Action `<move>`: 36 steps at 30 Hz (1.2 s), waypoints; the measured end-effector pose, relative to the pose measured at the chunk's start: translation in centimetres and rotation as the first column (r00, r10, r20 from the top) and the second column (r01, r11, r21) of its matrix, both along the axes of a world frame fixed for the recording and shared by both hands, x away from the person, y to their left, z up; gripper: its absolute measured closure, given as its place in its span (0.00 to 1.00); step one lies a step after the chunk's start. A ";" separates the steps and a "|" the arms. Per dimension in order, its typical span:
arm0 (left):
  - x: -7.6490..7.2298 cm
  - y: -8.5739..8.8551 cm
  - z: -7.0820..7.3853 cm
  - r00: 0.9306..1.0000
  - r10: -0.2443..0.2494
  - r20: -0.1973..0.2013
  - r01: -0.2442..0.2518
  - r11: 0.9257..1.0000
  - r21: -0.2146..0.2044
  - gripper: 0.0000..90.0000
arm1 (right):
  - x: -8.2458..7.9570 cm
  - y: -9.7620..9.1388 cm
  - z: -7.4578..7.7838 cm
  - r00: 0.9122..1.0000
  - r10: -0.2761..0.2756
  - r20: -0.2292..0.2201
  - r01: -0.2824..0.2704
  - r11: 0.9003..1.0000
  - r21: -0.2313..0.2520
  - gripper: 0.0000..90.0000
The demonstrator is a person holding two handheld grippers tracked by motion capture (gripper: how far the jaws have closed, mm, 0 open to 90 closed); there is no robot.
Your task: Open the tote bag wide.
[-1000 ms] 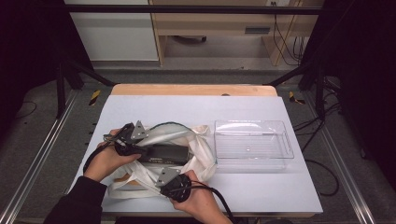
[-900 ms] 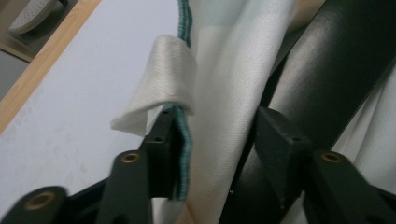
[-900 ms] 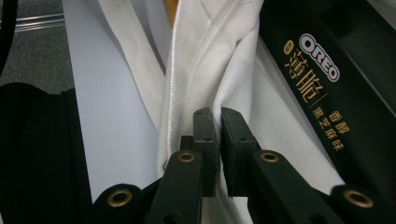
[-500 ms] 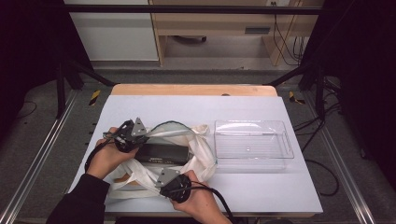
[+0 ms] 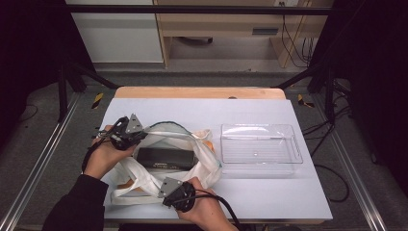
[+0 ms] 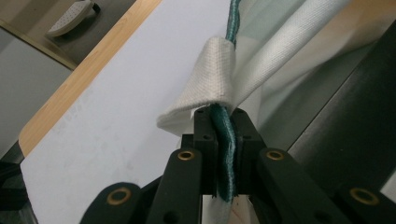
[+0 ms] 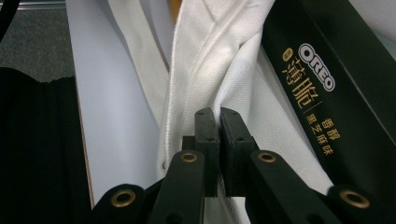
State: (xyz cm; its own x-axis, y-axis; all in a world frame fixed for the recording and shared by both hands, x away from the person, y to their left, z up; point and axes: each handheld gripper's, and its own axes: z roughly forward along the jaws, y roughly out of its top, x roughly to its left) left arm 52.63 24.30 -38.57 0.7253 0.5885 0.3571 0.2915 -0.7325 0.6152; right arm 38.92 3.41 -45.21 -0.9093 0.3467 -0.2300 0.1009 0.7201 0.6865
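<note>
White cloth bag [image 5: 159,163] sits at the worktop's front-left, dark Oreo box [image 5: 166,158] inside. Left gripper [image 6: 223,140] just closed, pinching the green-trimmed rim; right gripper [image 7: 219,135] pinches the near rim. Fabric's limp and light; take it by hem or handles, as the box will sag it.

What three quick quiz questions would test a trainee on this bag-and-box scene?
1. True or false: the left tool grips the white tote bag at its green-trimmed rim.
2. What brand is on the dark box inside the bag?
3. The clear plastic tray is: A) inside the bag, B) beside the bag, holding nothing, C) stacked on the box.

Key: 1 true; 2 Oreo; 3 B. The right tool pinches white bag fabric.
</note>
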 end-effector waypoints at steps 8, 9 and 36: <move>1.3 0.8 -0.6 1.000 0.013 -0.014 -0.013 1.000 -0.015 0.93 | -0.1 0.1 -0.3 1.000 0.007 -0.008 -0.007 1.000 -0.001 0.97; 1.4 0.8 -0.7 1.000 0.012 -0.017 -0.012 1.000 -0.015 0.93 | -0.1 0.1 -0.3 1.000 0.007 -0.009 -0.007 1.000 -0.001 0.97; 3.5 1.8 -3.8 0.990 0.002 -0.142 -0.013 0.997 -0.079 0.92 | 0.2 -0.1 -0.8 0.999 0.007 -0.040 -0.006 1.000 0.015 0.97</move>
